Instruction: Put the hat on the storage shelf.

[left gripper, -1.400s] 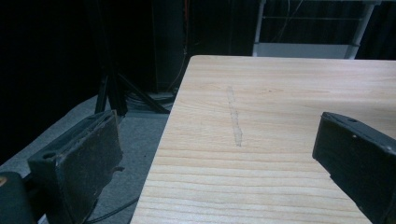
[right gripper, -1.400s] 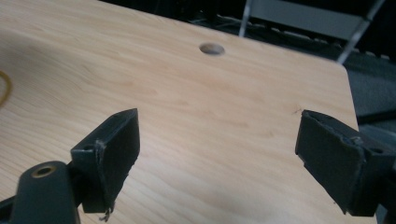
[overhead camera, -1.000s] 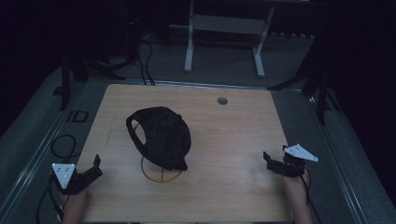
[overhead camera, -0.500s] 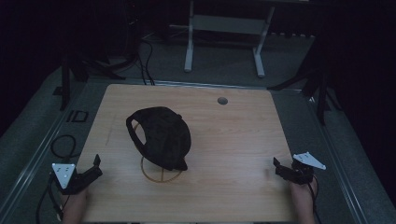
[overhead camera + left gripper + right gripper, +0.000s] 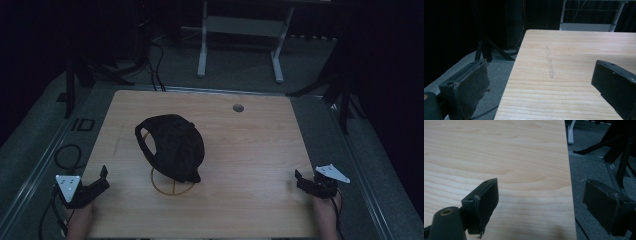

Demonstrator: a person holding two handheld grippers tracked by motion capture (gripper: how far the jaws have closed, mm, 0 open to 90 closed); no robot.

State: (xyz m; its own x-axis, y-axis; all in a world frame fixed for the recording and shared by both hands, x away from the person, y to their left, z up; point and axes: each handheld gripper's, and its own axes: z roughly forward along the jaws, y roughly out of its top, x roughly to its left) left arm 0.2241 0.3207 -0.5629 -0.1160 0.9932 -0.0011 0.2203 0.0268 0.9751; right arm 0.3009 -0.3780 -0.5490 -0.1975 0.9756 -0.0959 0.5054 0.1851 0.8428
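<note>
A black cap (image 5: 172, 147) rests on a thin gold wire stand (image 5: 167, 186) near the middle of the wooden table (image 5: 250, 145). At the near left corner my left gripper (image 5: 104, 177) is open with nothing in it, well left of the cap. In the left gripper view its jaws (image 5: 539, 72) stand wide apart across the table's left edge. My right gripper (image 5: 299, 180) sits open by the near right edge, far from the cap. In the right gripper view its jaws (image 5: 544, 187) straddle the table's right edge with nothing between them.
A round grommet hole (image 5: 238, 107) lies near the table's far edge. A faint scratch (image 5: 550, 65) marks the wood on the left side. Cables (image 5: 67, 155) coil on the floor at left. A white desk frame (image 5: 240, 45) and dark stands are behind the table.
My right gripper has drifted right and back toward the near edge. The left gripper and the cap have not moved.
</note>
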